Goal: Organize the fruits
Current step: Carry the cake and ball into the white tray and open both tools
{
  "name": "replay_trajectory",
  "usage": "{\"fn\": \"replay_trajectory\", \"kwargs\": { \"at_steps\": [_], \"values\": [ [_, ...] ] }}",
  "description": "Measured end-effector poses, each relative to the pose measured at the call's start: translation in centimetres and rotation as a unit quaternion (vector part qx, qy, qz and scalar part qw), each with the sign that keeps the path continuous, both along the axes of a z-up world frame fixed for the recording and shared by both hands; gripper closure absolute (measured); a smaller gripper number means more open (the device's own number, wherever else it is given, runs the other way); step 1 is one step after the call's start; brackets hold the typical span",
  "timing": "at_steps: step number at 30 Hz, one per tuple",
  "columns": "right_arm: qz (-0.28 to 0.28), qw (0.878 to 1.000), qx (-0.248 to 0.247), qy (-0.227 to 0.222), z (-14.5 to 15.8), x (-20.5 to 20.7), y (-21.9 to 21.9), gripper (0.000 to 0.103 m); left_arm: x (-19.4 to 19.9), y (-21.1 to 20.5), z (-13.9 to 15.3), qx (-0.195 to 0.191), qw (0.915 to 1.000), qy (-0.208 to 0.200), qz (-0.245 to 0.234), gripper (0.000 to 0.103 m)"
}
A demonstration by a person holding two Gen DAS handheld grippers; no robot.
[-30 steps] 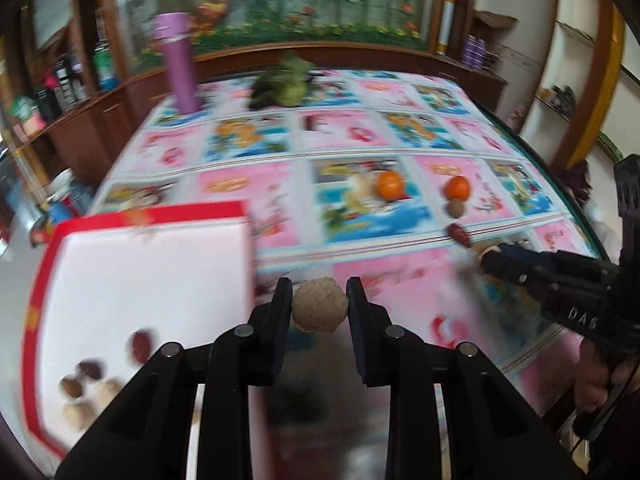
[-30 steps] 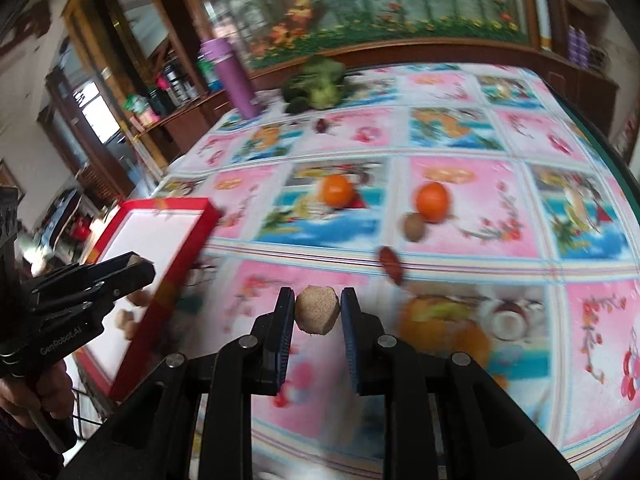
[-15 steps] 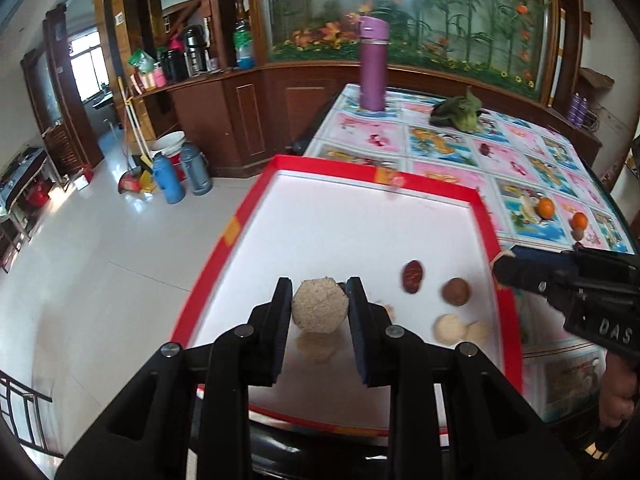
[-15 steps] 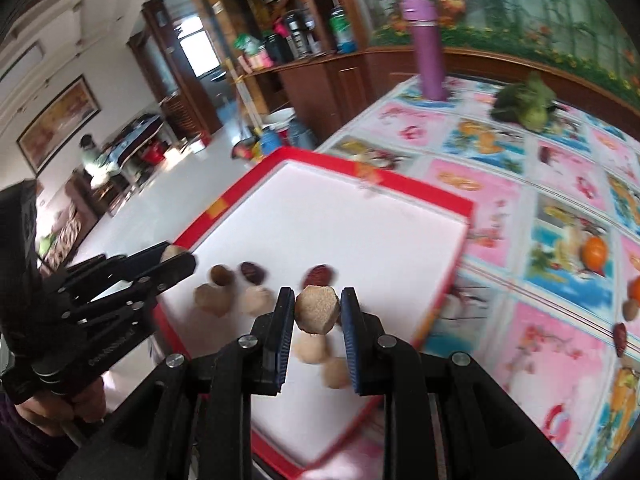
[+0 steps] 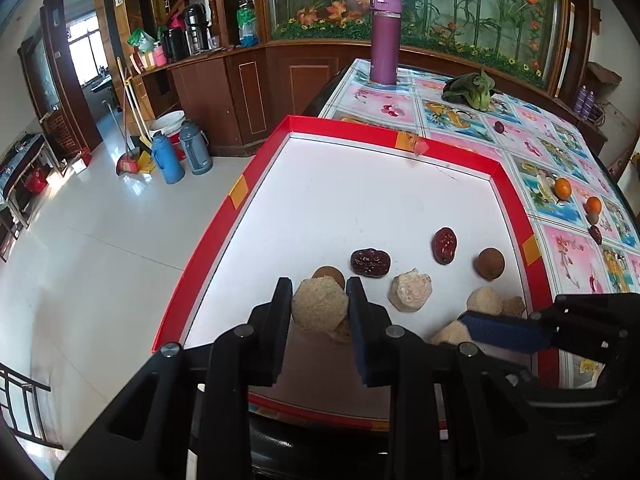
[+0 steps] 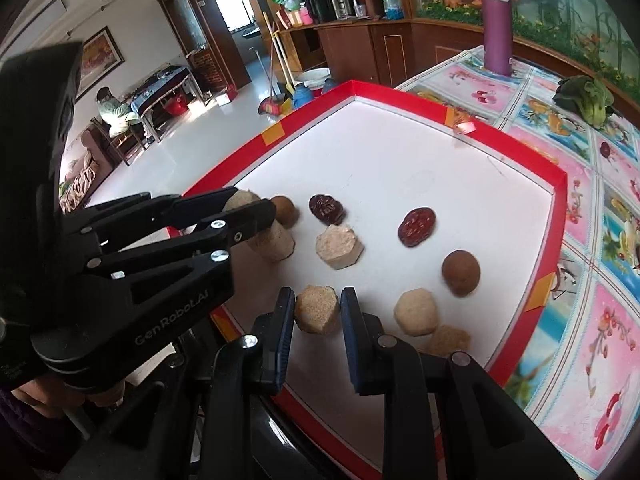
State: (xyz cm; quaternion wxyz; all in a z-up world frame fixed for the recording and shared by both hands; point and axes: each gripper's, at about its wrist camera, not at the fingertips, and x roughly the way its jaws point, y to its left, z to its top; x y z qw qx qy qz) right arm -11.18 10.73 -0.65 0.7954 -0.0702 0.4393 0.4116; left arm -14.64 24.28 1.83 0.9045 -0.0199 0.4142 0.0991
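Observation:
A red-rimmed white tray (image 5: pixel 208 240) holds dark red dates (image 5: pixel 370 263), a brown round fruit (image 5: pixel 490 264) and several tan hexagonal lumps. My left gripper (image 5: pixel 319 286) is shut on a tan lump (image 5: pixel 319 310) low over the tray's near left corner. My right gripper (image 6: pixel 317 294) is shut on a smaller tan lump (image 6: pixel 317 314), just above the tray's near edge. In the right wrist view the left gripper (image 6: pixel 252 202) comes in from the left. Two oranges (image 5: pixel 563 188) lie on the patterned tablecloth.
A purple bottle (image 5: pixel 385 36) and leafy greens (image 5: pixel 472 92) stand at the table's far end. The tray overhangs the table's left edge, with tiled floor and thermos flasks (image 5: pixel 168 158) below. A person (image 6: pixel 114 108) sits far off in the room.
Both grippers swung left from the tablecloth to the tray, then dropped low over its near end, each still holding its tan lump.

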Motion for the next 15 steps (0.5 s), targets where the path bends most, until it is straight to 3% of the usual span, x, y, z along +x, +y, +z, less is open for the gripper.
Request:
{"fn": "replay_trajectory", "kwargs": {
  "at_steps": [11,15],
  "values": [
    [0.003,1.0,-0.007,0.017,-0.4,-0.9,-0.4,0.08,-0.1,0.0,0.0,0.003,1.0,0.005,0.006,0.072],
    [0.002,1.0,0.01,0.01,0.6,-1.0,-1.2,0.079,-0.3,-0.2,0.2,0.002,0.9999,0.007,0.008,0.057]
  ]
}}
